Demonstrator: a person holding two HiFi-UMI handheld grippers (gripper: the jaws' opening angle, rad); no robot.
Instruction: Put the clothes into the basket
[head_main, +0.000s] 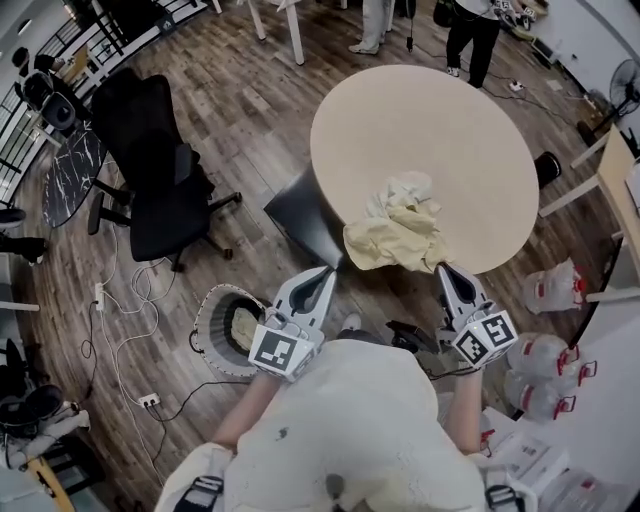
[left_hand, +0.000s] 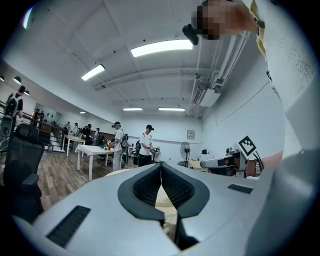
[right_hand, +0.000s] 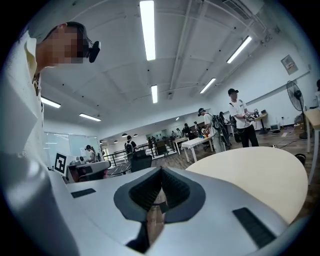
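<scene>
Head view: left gripper (head_main: 326, 273) and right gripper (head_main: 447, 271), both closed and empty, flank yellow clothes (head_main: 400, 232) at eight and four o'clock.

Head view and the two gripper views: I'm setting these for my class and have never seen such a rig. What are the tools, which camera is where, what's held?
A person holds a two-jaw tool in each hand: the left gripper and right gripper. The head view looks down from a head-worn camera; each gripper view looks along that tool's own jaws. Pale clothes lie on the round table; a basket stands on the floor. Both grippers' jaws are closed, nothing visible between them.
</scene>
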